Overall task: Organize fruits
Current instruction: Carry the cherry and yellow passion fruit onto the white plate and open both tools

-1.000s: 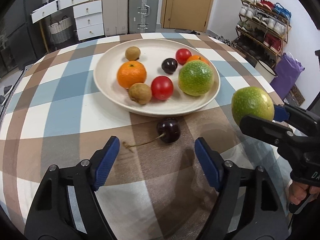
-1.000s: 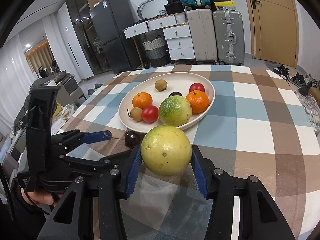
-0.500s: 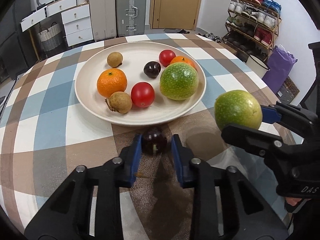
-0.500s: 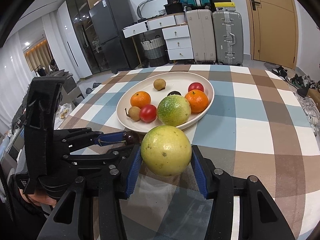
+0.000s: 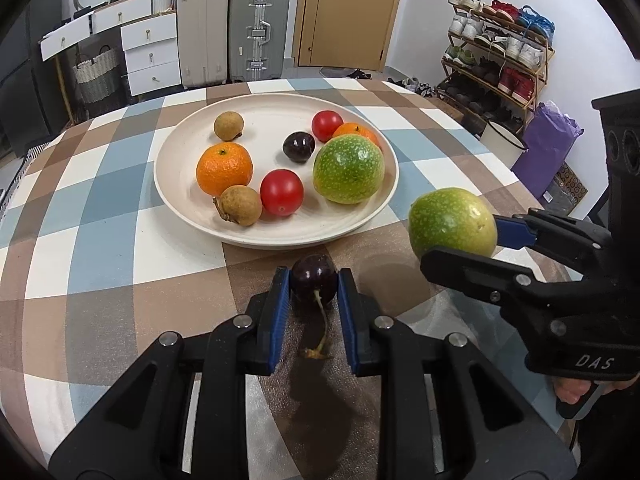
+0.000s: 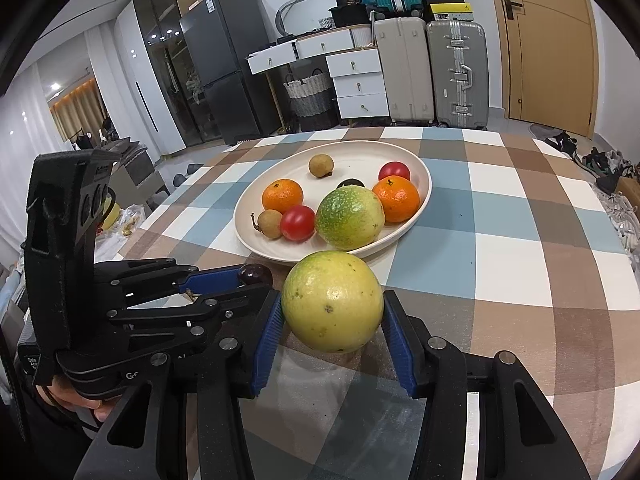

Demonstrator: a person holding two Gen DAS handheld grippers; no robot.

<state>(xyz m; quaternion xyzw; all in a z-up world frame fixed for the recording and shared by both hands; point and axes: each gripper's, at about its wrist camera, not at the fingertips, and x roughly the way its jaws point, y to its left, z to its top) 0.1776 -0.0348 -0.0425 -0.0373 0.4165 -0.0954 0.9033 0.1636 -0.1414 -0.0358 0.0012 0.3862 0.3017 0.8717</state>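
Nearest the left wrist camera, the left gripper [image 5: 313, 280] is clenched on a dark cherry [image 5: 313, 279]: its blue pads press the fruit from both sides, and the stem trails back toward the camera between the fingers. The cherry sits low over the checked tablecloth [image 5: 100, 240], just in front of the plate's near rim; whether it is touching the cloth or already clear of it I cannot tell. Beside it, to the right, the right gripper [image 6: 332, 312] grasps a yellow-green round fruit [image 6: 332, 301], which is lifted off the table, near the plate's edge but not over it. Beyond both lies the cream plate [image 5: 180, 200], which already carries eight pieces: two longans, two red tomatoes, two oranges, a second dark cherry and a large green fruit like the one in hand. No other loose fruit shows on the cloth in either view. Judging from that, the sorting looks nearly finished: the plate is well filled and only the two gripped fruits remain to be carried over the rim and set down in a free spot, of which the left and far parts of the plate offer the most room.
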